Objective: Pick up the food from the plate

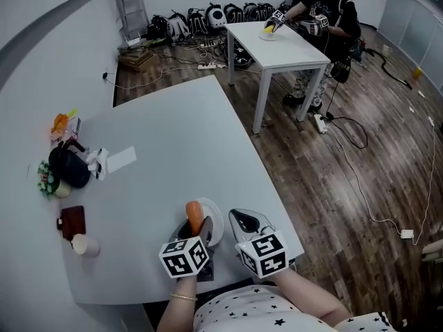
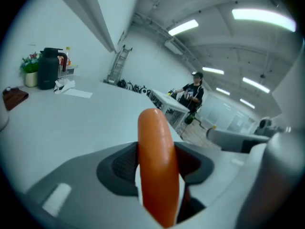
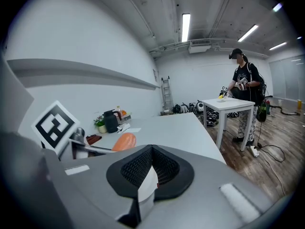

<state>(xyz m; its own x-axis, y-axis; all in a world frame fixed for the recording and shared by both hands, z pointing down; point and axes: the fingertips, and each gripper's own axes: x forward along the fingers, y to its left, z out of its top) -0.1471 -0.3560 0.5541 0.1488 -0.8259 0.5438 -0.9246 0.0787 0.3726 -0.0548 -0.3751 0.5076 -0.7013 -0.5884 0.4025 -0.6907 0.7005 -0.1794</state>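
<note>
An orange sausage point(image 1: 194, 217) stands between the jaws of my left gripper point(image 1: 192, 229), which is shut on it at the left rim of the small white plate point(image 1: 216, 221). In the left gripper view the sausage point(image 2: 155, 142) fills the gap of the left gripper point(image 2: 157, 178) and sticks out ahead of it. Whether it still touches the plate I cannot tell. My right gripper point(image 1: 242, 218) hovers just right of the plate, shut and empty. In the right gripper view the right gripper point(image 3: 151, 170) has its jaws together, with the sausage point(image 3: 124, 141) off to its left.
On the grey table's left side stand a black kettle point(image 1: 69, 168), a flower pot point(image 1: 47, 178), a brown wallet point(image 1: 72, 221), a paper cup point(image 1: 85, 244) and a paper sheet point(image 1: 121, 159). The table's right edge point(image 1: 273, 199) runs close by. A person point(image 1: 329, 16) works at a white table point(image 1: 277, 47) beyond.
</note>
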